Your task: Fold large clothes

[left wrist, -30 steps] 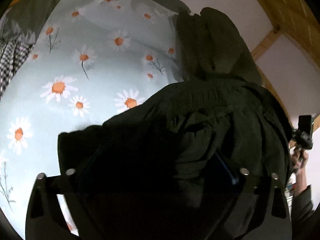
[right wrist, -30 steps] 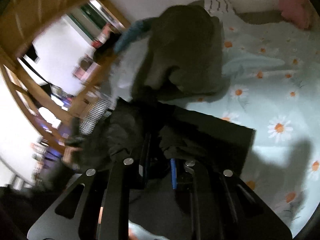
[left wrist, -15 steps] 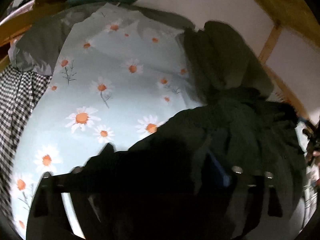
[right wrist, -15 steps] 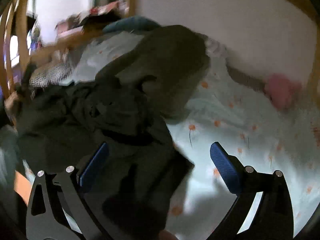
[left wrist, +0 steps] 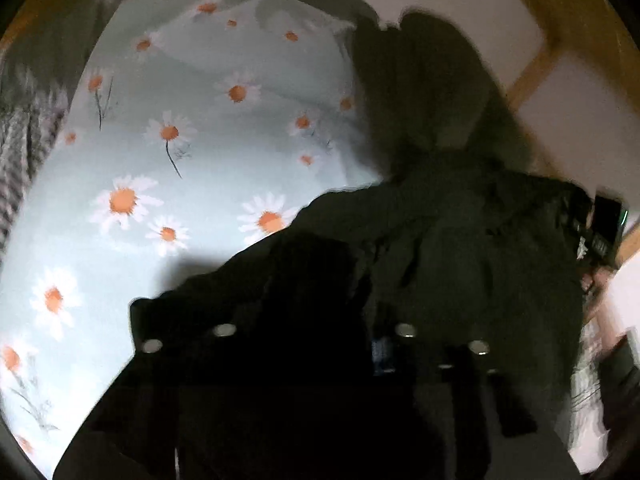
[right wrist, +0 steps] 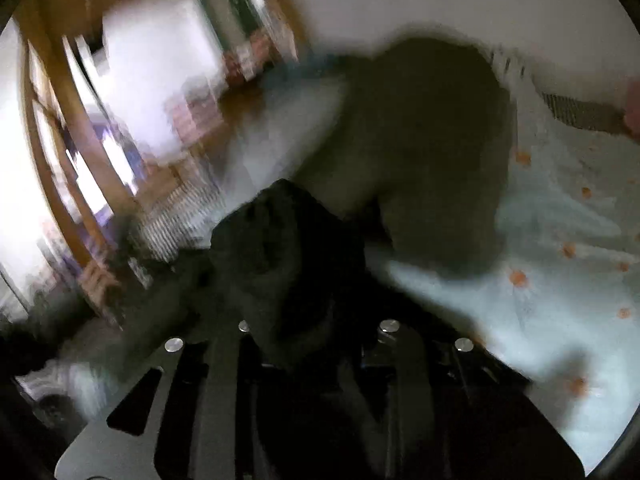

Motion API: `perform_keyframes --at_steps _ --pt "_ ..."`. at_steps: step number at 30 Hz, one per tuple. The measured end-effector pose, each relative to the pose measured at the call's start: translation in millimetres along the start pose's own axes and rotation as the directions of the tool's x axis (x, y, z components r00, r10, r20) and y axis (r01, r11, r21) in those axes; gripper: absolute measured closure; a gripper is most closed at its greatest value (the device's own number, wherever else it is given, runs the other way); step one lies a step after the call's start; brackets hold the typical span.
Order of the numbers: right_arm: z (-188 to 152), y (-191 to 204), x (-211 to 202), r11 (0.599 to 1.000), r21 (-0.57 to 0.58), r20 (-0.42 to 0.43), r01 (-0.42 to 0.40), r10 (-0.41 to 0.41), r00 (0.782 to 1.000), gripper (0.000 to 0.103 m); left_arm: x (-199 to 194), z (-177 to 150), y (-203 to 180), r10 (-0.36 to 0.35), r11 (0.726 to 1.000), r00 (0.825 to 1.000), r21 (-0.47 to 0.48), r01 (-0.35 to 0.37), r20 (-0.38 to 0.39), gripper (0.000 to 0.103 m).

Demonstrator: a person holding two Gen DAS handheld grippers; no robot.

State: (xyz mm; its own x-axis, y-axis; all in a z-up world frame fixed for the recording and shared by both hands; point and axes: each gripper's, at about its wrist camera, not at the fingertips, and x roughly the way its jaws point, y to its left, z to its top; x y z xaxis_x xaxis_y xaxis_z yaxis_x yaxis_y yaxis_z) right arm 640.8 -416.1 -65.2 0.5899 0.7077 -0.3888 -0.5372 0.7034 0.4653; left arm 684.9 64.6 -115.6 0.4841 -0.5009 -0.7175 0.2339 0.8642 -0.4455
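A dark, nearly black garment point(left wrist: 460, 248) lies bunched on the daisy-print bed sheet point(left wrist: 180, 160). It fills the lower half of the left wrist view. My left gripper point(left wrist: 316, 332) has its jaws closing, with folds of this garment packed between them and a blue pad showing against the cloth. In the blurred right wrist view the same dark garment point(right wrist: 280, 248) rises in a bunch between the fingers of my right gripper point(right wrist: 314, 328), whose jaws are also closing on it. The right gripper's body point(left wrist: 600, 232) shows at the far right of the left view.
An olive-grey garment heap point(left wrist: 432, 92) sits behind the dark one, against the white wall point(right wrist: 420, 152). Checked cloth point(left wrist: 20, 160) hangs at the bed's left edge. A wooden bed frame point(left wrist: 560, 12) runs along the wall. A pink item point(right wrist: 634, 108) lies far right.
Half a second ago both grippers stood wide open over the dark garment; now both have narrowed onto bunched cloth. The right wrist view has swung back toward the room and is blurred.
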Motion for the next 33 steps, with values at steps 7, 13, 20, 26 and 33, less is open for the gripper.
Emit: perform_keyframes --at_steps 7,13,20,26,33 --pt "12 -31 -6 0.957 0.239 0.24 -0.163 0.104 0.965 0.08 -23 26 12 -0.216 0.963 0.967 -0.131 0.234 0.136 0.084" --pt "-3 -71 70 0.896 0.407 -0.034 0.179 -0.181 0.983 0.016 -4 31 45 -0.129 0.965 0.983 -0.212 0.155 0.129 0.084" --pt "2 -23 16 0.904 0.285 -0.024 0.319 -0.326 0.945 0.003 -36 19 31 -0.028 0.979 0.972 -0.192 0.075 0.234 0.041" --pt "-9 82 -45 0.89 0.04 0.087 0.455 -0.456 0.886 0.003 -83 -12 -86 0.01 0.999 0.954 0.04 -0.023 0.299 0.008" --pt "-81 94 107 0.803 -0.011 -0.255 0.596 -0.578 0.775 0.002 38 -39 -93 0.4 0.907 0.892 0.045 -0.418 0.21 0.006"
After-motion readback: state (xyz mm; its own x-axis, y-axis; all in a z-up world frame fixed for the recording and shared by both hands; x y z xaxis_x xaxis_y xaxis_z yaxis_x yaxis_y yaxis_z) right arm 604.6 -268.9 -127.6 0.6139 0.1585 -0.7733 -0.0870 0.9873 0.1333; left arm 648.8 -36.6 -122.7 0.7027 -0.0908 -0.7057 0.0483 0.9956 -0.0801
